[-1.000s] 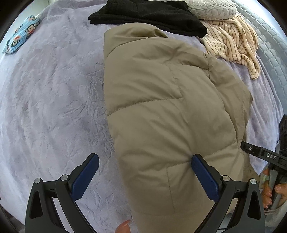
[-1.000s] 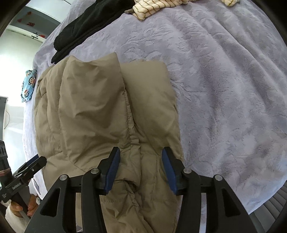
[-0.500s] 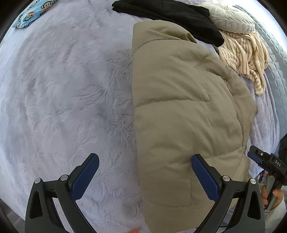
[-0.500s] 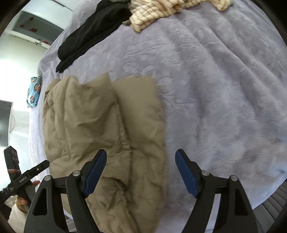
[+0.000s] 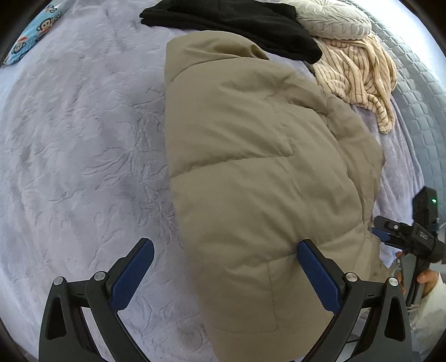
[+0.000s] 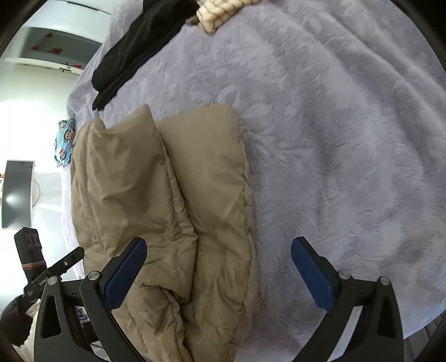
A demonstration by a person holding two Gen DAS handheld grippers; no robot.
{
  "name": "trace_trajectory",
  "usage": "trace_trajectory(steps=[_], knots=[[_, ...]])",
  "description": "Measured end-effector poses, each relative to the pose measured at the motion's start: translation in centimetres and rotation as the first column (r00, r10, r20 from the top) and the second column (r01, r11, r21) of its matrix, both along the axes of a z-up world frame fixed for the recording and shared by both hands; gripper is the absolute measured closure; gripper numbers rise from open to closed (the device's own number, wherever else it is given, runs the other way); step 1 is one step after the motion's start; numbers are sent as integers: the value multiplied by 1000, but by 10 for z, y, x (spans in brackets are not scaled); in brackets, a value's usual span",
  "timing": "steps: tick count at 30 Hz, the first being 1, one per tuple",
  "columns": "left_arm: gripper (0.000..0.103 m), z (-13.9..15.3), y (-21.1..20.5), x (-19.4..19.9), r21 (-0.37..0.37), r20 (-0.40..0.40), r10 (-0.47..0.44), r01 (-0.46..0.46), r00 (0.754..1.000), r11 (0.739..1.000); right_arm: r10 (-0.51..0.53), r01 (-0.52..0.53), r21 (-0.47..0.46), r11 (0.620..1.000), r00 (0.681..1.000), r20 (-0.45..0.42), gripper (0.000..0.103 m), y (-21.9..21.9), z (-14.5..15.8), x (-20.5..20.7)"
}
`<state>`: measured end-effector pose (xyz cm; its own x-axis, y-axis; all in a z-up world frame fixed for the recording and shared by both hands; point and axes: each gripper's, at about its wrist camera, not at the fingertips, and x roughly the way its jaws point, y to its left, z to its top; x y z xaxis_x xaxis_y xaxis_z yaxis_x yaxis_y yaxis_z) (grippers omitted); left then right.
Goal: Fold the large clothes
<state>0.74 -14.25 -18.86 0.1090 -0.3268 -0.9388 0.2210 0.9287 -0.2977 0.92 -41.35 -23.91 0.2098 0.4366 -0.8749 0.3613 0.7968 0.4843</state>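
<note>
Left tongs spread, empty | right tongs just released, now spread | jacket folded lengthwise at bed near edge.

I see bed with lavender plush cover: tan puffer jacket centre frame, black garment top, striped cream top upper right, monkey-print cloth upper left.

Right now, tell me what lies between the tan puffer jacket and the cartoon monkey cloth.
Left wrist view: only bare lavender blanket lies between the tan puffer jacket and the cartoon monkey cloth.
</note>
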Motion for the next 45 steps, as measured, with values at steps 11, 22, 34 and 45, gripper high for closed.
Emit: trace_trajectory(steps=[11,22,34,45], knots=[[0,-19,32,17,-374,-154,-7,-52,988,926,101,-91,278,956,995,-20,0,1,-32,32],[0,-76,18,43,-462,-231,-63,-53,971,885,182,-166,399,902,983,-3,0,28,-74,71],[0,-86,-14,45,-414,-240,-39,-66,970,908,119,-86,430,899,992,-51,0,43,-90,89],[15,-52,-31,36,-378,-149,-35,-24,988,926,97,-83,438,895,995,-9,44,39,-66,75]])
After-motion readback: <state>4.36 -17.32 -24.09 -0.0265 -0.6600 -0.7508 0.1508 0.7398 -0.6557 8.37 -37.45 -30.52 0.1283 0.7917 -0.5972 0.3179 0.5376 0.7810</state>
